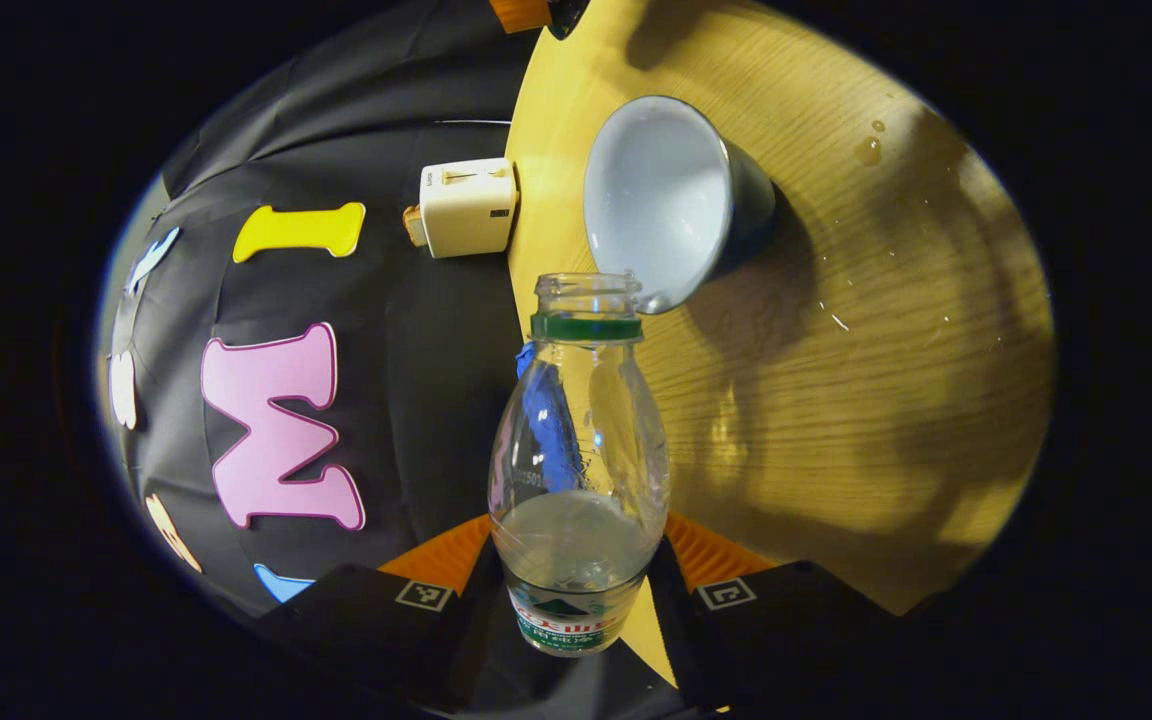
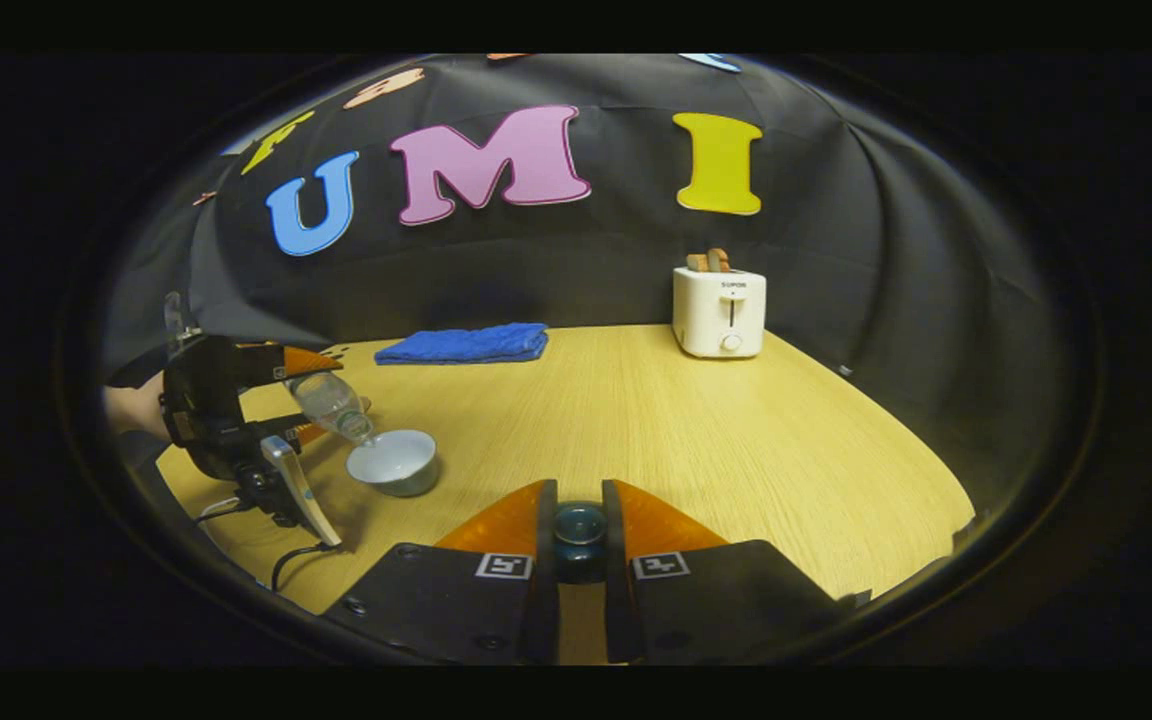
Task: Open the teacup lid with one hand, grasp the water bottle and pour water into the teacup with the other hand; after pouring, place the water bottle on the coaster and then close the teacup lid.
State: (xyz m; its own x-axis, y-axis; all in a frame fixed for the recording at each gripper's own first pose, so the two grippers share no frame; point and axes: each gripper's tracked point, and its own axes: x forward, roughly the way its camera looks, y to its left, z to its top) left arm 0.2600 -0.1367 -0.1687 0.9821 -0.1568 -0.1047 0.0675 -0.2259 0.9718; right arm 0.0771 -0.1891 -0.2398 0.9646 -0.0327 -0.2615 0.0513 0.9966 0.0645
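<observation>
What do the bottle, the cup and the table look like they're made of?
Bottle: clear thin plastic, see-through with glossy glints. Cup: probably glazed ceramic, with a smooth white inside and a dark outside. Table: wood or wood-look laminate, pale with fine grain lines; which of the two is unclear.

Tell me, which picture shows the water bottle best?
The left gripper view: the water bottle sits big and close between the fingers, mouth at the teacup. In the right gripper view it is small, far off, tilted over the teacup.
</observation>
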